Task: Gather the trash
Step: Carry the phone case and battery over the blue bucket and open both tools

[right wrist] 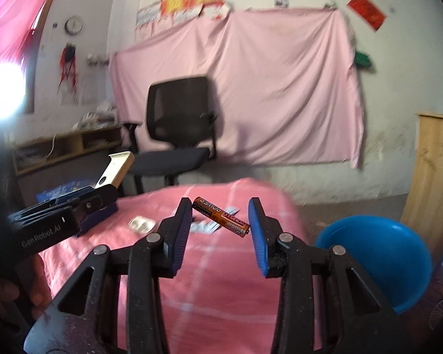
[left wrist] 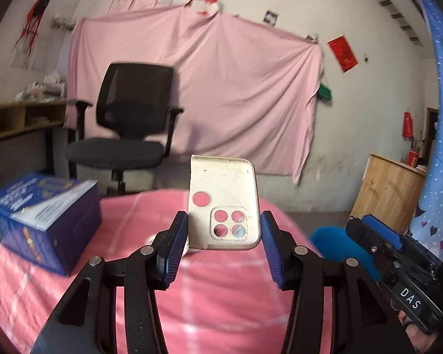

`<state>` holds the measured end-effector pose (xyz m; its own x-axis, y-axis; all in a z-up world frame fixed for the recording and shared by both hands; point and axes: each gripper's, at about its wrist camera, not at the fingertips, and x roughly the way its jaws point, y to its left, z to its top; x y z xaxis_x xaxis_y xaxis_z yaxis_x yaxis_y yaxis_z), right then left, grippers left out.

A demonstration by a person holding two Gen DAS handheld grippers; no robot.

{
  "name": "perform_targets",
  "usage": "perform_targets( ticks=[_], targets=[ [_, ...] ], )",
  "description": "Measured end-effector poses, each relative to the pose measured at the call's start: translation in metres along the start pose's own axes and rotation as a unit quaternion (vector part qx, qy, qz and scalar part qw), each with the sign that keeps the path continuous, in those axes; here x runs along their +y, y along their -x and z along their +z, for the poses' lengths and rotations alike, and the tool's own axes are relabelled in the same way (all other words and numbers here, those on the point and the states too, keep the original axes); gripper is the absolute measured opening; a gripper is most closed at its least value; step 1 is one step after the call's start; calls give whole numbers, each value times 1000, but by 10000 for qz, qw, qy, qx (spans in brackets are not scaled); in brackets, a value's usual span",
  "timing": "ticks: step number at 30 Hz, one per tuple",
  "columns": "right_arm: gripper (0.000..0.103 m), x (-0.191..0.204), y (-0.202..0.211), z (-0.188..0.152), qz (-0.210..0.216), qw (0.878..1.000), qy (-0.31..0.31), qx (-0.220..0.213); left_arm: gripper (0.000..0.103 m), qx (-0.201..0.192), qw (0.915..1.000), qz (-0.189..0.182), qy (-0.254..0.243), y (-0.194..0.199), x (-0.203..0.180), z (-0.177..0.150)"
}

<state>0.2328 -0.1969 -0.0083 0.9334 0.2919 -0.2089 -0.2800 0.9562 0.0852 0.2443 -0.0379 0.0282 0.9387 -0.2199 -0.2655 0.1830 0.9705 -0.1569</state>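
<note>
My left gripper [left wrist: 224, 231] is shut on a broken white phone case [left wrist: 225, 194], which stands upright above the pink tablecloth [left wrist: 221, 289] with its camera holes low. In the right wrist view that left gripper [right wrist: 107, 191] shows at the left with the phone case [right wrist: 118, 166] sticking up from it. My right gripper [right wrist: 220, 218] is shut on an orange battery [right wrist: 221, 216], held endwise and slanted between the blue pads [right wrist: 258, 233]. The right gripper [left wrist: 369, 224] appears at the right of the left wrist view. A blue bowl [right wrist: 378, 253] sits low at the table's right side.
A blue box [left wrist: 41, 221] lies on the table's left. A small white item [right wrist: 141, 224] and paper scraps [right wrist: 206, 226] lie on the cloth. Beyond the table are a black office chair [left wrist: 133, 124], a wooden cabinet [left wrist: 389, 188] and a low shelf [right wrist: 62, 147].
</note>
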Motion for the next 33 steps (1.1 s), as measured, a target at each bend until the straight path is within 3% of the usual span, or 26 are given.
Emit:
perform_targets(
  ticks=[6, 13, 19, 24, 33],
  targets=[
    [52, -32, 24, 8, -430, 9981, -192, -403, 44, -122, 9991, -312, -264, -8, -43, 13],
    [52, -81, 46, 10, -1005, 9910, -621, -630, 44, 304, 9935, -995, -452, -48, -95, 24],
    [52, -124, 55, 1, -1641, 9808, -931, -493, 44, 558, 9870, -1402, -551, -79, -137, 22],
    [52, -147, 54, -2, -1925, 9749, -1062, -364, 44, 878, 9799, -1665, -653, -109, -165, 9],
    [52, -178, 38, -12, -2130, 9666, -1426, 51, 44, 1449, 9693, -1881, -641, -148, -193, -17]
  ],
)
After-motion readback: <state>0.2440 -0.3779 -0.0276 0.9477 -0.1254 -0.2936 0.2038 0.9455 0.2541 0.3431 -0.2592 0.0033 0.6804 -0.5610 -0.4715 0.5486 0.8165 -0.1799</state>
